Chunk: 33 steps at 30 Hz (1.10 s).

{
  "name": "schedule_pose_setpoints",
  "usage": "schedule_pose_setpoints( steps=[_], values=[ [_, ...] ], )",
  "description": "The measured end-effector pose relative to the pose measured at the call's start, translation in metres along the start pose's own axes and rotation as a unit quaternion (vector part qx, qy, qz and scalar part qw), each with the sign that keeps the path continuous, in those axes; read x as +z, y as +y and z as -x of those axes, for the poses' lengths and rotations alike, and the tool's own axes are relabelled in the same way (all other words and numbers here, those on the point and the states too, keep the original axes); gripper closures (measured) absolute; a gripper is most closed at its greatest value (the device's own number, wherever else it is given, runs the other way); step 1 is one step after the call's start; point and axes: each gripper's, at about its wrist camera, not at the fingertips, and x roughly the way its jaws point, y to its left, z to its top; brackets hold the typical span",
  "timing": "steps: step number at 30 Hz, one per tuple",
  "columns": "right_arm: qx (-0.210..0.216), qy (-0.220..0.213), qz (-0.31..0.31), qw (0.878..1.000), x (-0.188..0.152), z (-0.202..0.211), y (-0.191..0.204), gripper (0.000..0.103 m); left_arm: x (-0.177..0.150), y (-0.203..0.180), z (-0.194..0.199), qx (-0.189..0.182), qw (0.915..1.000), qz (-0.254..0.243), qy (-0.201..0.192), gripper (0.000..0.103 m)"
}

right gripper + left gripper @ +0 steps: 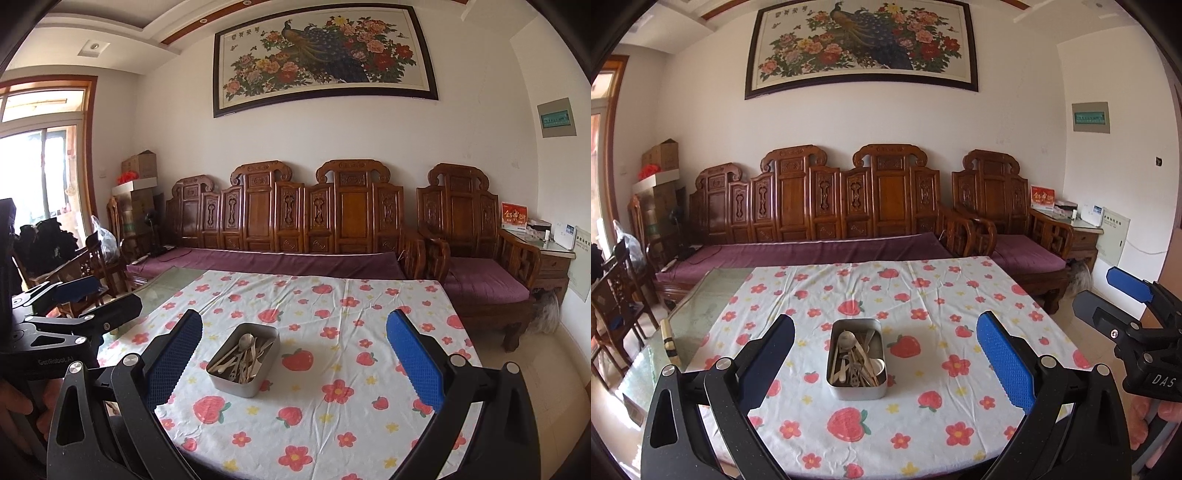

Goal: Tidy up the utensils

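We are in a sitting room, facing a carved wooden sofa (pixel 820 206) with purple cushions and a peacock painting (pixel 862 44) above it. Before us stands a table (pixel 701 295) under a strawberry-print cloth (pixel 923 406).

Near the middle of the cloth sits a metal tin (pixel 857 389), and the utensils (pixel 855 356) lie heaped inside it: spoons and what look like forks, crossed over one another. Nothing else lies on the cloth.

Our left gripper (pixel 885 354) hangs above the near edge with its jaws wide apart and empty, the tin framed between them. Our right gripper (pixel 294 356) is held the same way, spread and empty, with the tin a little to its left.

The heap fits two readings: utensils gathered into the tin, or a jumble waiting to be sorted out of it. We cannot tell which.

If we do reach in, we judge it wise to take one piece by its handle, from the top of the pile, and steady the light tin with the other gripper so it does not slide on the cloth.
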Motion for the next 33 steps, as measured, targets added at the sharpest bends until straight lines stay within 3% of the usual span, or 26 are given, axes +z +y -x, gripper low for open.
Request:
schedule_pose_setpoints(
  steps=[33],
  values=[
    [-0.002,0.001,-0.004,1.0,-0.0078,-0.0055,0.0069,0.002,-0.0038,-0.0001,0.0046,0.006,1.0,0.004,-0.004,0.008]
  ],
)
